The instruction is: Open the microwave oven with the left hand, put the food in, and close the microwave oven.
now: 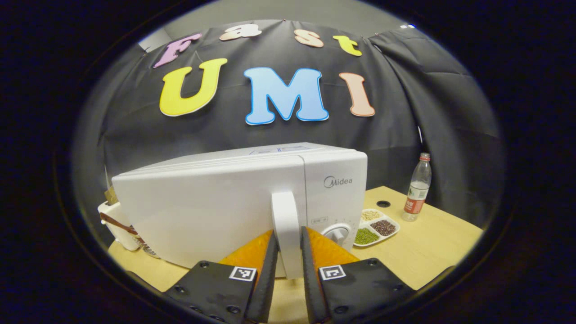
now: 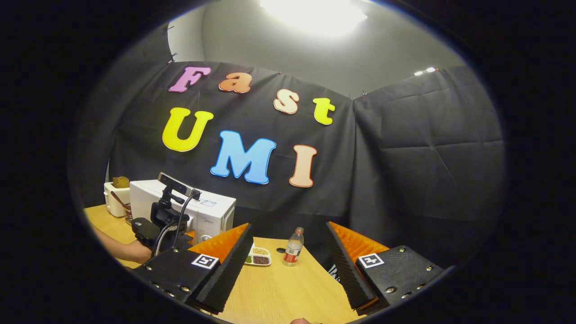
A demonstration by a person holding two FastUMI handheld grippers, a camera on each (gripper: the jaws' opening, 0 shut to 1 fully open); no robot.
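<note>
The left gripper (image 1: pixel 287 252) clamps both fingers on the white handle (image 1: pixel 285 225) of the microwave oven (image 1: pixel 216 207) standing on the wooden table (image 1: pixel 427 252), a divided tray (image 1: pixel 377 227) and bottle (image 1: pixel 417 189) just beside it, while the right gripper (image 2: pixel 288 265) hangs wide open.

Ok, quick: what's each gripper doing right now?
Left gripper: shut on the white microwave door handle.
Right gripper: open, holding nothing.

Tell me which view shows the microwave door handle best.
The left gripper view: the door handle stands upright at centre, close up, with the left gripper closed on it, one finger on each side. In the right gripper view the microwave sits small and far off, behind the left gripper's rig, so its handle cannot be made out.
</note>
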